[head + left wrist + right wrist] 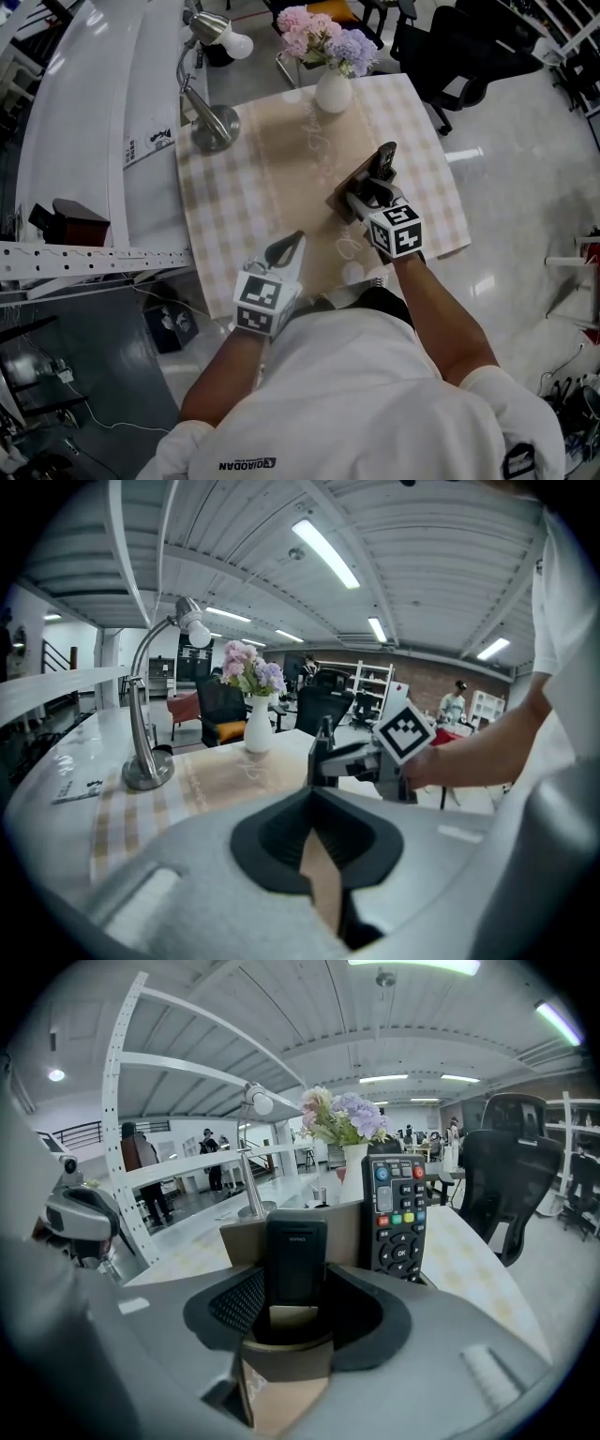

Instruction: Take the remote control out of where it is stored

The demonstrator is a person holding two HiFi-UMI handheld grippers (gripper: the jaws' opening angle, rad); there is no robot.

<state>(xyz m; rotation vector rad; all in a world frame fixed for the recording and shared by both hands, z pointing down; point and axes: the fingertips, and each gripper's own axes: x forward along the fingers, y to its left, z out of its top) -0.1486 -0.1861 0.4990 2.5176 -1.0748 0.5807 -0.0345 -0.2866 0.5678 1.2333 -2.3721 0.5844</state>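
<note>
The fingers of the right gripper stand spread around a slim black remote control upright in a brown cardboard holder on the checked counter, while the left gripper is pressed together and empty; closing too low could pinch the holder's wall and lift it too.

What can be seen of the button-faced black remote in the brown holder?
The remote is black plastic by its look, standing upright in the right part of a brown cardboard-like holder. Its face shows a blue and a red button, a grey panel, a row of coloured buttons and a round OK pad. The right gripper hides its lower end; that gripper's open jaws flank a slimmer black device beside it, not this remote.
</note>
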